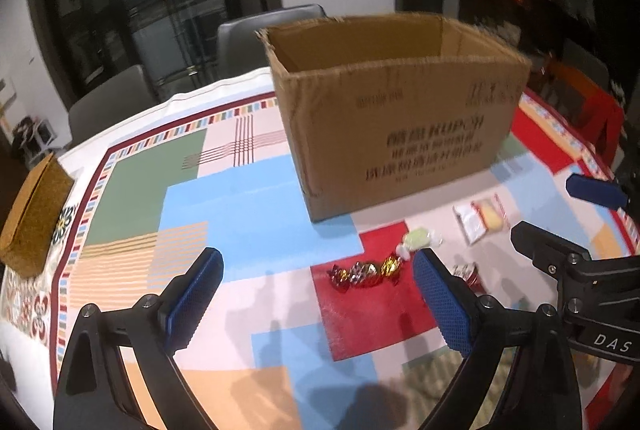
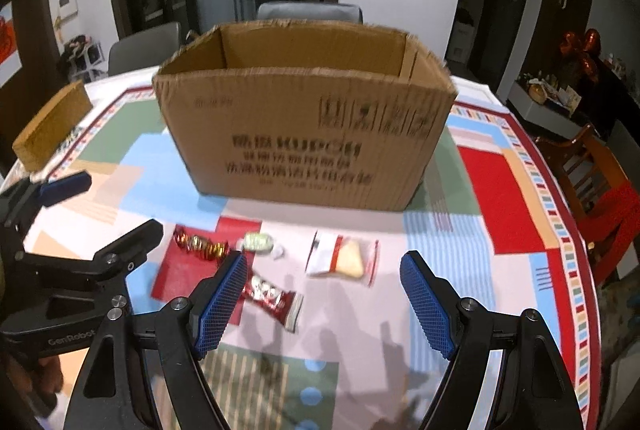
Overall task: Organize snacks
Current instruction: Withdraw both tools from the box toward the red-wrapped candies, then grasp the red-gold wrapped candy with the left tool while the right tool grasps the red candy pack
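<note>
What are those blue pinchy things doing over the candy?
A person holds two grippers over the table. The left gripper and right gripper both have open jaws and hold nothing. The snacks lie loose before the box: foil candies, a green candy, a red packet and a clear bag.

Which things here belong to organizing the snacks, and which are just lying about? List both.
For the job:
cardboard box
gold-and-red wrapped candies
pale green candy
red-and-white packet
clear pastry packet

Lying about:
cork-textured box
patterned tablecloth
grey chairs
wooden chair
</note>
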The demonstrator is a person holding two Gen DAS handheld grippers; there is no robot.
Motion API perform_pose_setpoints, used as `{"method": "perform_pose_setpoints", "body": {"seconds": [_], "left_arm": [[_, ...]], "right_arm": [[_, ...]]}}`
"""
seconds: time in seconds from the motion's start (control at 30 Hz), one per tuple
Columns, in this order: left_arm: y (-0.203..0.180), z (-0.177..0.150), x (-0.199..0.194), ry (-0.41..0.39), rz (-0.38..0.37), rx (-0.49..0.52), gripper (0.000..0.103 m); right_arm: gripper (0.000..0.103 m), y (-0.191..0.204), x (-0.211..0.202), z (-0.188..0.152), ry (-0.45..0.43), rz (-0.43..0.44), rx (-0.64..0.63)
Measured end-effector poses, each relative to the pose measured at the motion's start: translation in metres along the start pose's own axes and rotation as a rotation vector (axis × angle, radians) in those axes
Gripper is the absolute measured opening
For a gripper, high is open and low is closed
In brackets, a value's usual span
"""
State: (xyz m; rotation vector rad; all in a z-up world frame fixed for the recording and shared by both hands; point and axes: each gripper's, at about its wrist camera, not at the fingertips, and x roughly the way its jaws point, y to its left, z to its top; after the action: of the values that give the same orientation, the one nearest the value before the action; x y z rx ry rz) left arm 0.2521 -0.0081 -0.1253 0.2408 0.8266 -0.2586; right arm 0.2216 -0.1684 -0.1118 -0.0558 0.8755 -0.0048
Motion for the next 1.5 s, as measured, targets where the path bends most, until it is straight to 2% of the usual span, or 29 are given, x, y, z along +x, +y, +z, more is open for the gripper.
{"method": "perform_pose_setpoints", "body": {"seconds": [0.13,0.37,0.7,0.87,1.0,1.13,1.37,1.5], "left_arm": [[0.002,-0.003,0.011,0.027,-0.025,0.046,0.091],[-0.002,-0.011,0.030,0.074,-0.118,0.127,0.086],[-0.013,-0.015,0.054,0.112,-0.168,0.273,0.073],[-0.013,-0.016,0.063,0.123,-0.191,0.298,0.066],[-0.013,-0.016,0.069,0.126,-0.218,0.317,0.053],[-0.014,-0.016,0.075,0.127,-0.236,0.326,0.051],[-0.015,-0.014,0.081,0.122,-0.284,0.330,0.043],[-0.016,-0.014,0.081,0.124,-0.323,0.316,0.028]], "right_arm": [[0.080,0.008,0.009,-0.008,0.027,0.005,-0.007],[0.080,0.015,0.022,-0.014,0.059,0.006,-0.016],[0.079,0.022,0.041,-0.019,0.114,0.021,-0.017],[0.079,0.027,0.051,-0.020,0.144,0.038,-0.016],[0.079,0.029,0.059,-0.020,0.167,0.054,-0.015],[0.078,0.029,0.066,-0.020,0.185,0.061,-0.011],[0.063,0.027,0.079,-0.021,0.215,0.093,-0.006],[0.042,0.031,0.086,-0.021,0.234,0.120,-0.003]]}}
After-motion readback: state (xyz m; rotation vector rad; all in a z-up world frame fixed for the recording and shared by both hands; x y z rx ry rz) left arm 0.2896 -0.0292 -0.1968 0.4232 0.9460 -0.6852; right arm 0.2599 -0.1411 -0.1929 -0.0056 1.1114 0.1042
